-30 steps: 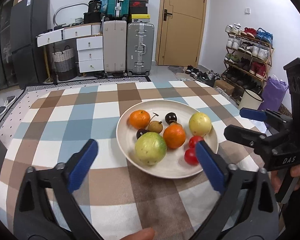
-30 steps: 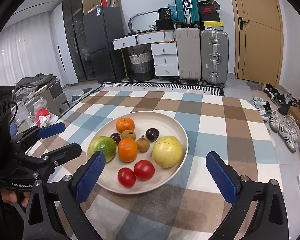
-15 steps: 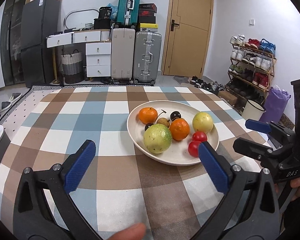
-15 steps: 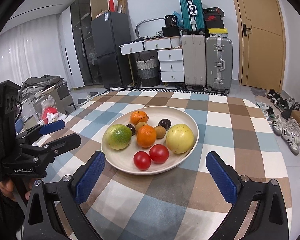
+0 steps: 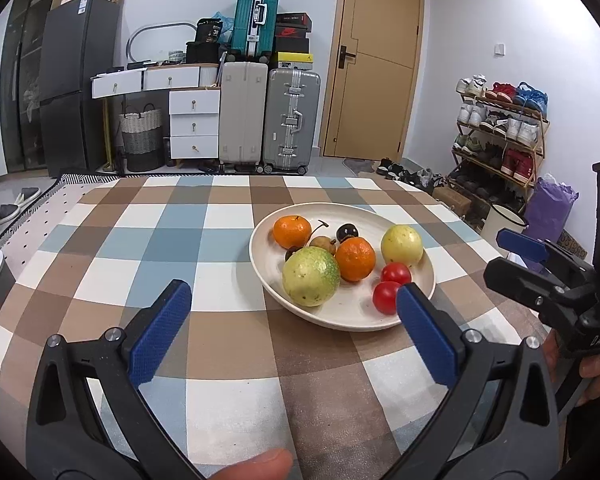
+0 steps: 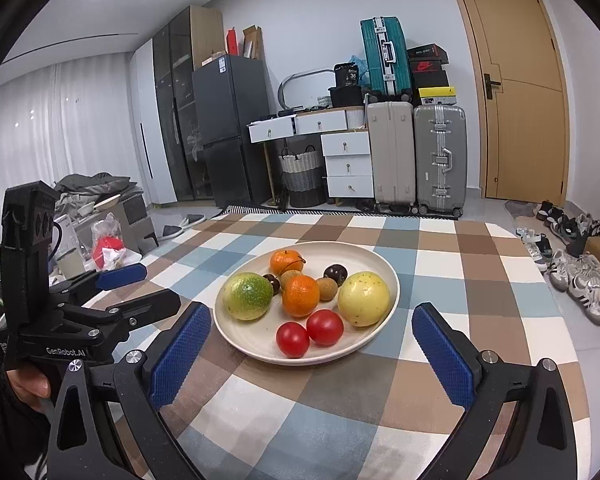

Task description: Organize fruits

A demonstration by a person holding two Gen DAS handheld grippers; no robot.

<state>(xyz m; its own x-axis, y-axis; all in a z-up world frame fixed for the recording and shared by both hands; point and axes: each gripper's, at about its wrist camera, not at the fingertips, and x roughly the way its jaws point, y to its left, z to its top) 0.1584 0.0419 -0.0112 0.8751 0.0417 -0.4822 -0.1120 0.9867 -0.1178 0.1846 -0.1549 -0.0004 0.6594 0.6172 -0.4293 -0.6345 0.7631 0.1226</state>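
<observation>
A cream plate [image 5: 422, 298] [image 6: 386, 266] sits on the checked tablecloth and holds a green guava [image 5: 311, 276] [image 6: 247, 295], a yellow fruit [image 5: 401, 245] [image 6: 363, 299], two oranges [image 5: 292, 232] [image 6: 300, 295], two red tomatoes [image 5: 387, 297] [image 6: 293, 339], and small brown and dark fruits. My left gripper [image 5: 290, 316] is open and empty, hovering in front of the plate's left side. My right gripper [image 6: 312, 344] is open and empty, hovering before the plate's near rim. Each gripper shows in the other's view, the right [image 5: 512, 254] and the left [image 6: 140, 288].
The checked table [image 5: 180, 240] ends at a far edge with suitcases [image 5: 270, 120], white drawers and a dark fridge behind. A shoe rack [image 5: 496, 136] and a wooden door stand at right. A cluttered pile [image 6: 100, 224] lies left of the table.
Both grippers have tilted up and drawn back from the plate, so it sits farther off and the room shows more. Both stayed open. The fruits have not moved.
</observation>
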